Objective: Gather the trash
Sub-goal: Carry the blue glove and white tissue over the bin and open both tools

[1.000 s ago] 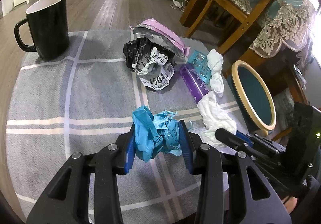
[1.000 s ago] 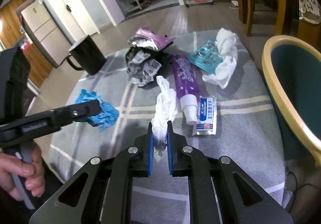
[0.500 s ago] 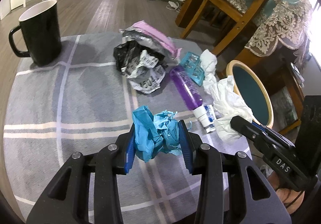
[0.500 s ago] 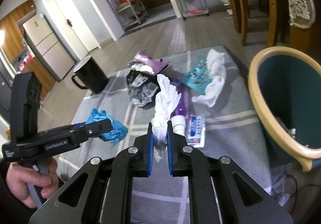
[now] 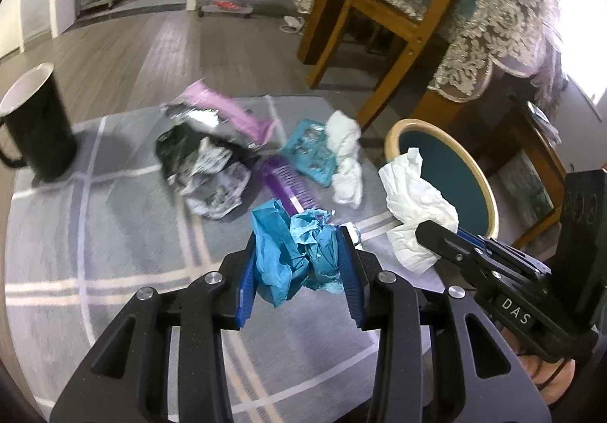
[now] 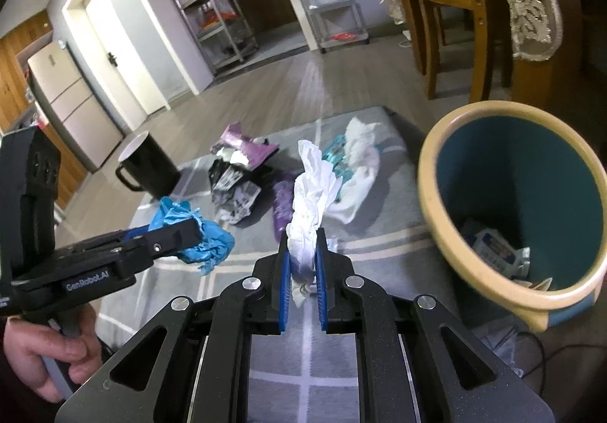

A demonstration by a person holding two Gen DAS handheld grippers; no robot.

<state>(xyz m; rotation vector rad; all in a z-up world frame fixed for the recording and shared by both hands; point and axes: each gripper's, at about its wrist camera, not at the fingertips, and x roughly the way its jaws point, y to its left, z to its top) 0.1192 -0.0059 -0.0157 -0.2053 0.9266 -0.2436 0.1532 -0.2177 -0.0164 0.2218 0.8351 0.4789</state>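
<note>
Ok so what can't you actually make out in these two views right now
- Purple tube: left wrist view, motion blur; its near end sits behind the blue paper wad in the left tool.
- Bin contents: right wrist view, dim, mostly behind the rim.
- Crumpled labelled bag: print blurred.
- Black mug: handle cut by the left edge.

Free room and obstacles, desk top:
- Near half: bare grey cloth, open to a claw.
- Far left: black mug, upright, well apart from the rest.
- Far middle: crumpled wrappers, purple tube, teal blister pack, white tissue, close-packed.
- Right, beside the desk: bin, mouth unobstructed, litter at its bottom.
- Behind: wooden chair.
</note>
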